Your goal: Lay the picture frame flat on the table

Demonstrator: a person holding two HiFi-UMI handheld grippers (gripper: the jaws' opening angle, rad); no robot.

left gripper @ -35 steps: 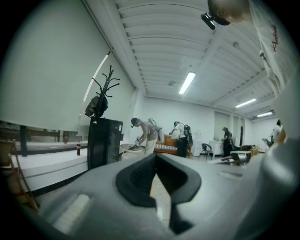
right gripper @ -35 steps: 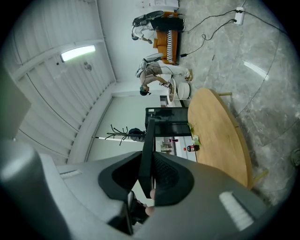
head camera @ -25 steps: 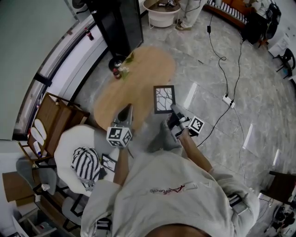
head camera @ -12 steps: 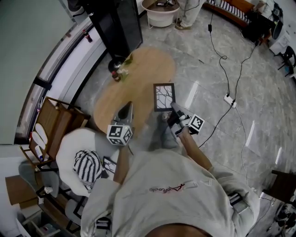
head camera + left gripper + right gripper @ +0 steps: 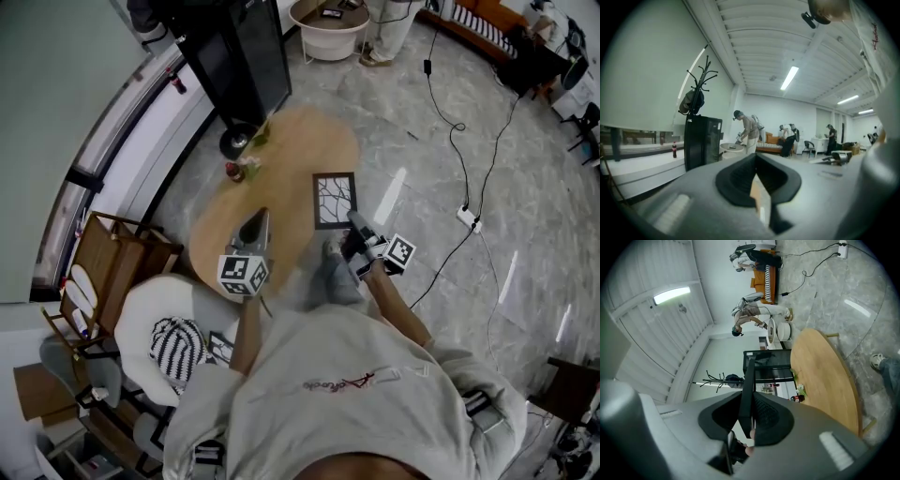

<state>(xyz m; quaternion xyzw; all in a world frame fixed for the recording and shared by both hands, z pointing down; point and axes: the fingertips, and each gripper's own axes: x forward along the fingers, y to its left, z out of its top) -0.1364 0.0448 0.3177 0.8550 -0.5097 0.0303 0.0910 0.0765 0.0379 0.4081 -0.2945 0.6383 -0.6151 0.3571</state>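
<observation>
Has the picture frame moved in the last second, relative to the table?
Yes. The picture frame has gone forward along the table: in the head view the red bottle lay beyond its top edge; now they are level.

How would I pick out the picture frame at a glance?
Find the oval wooden table on the grey floor. At its right edge, the right tongs hold the picture frame: dark border, white inside, black branching lines, the only patterned thing there.
</observation>
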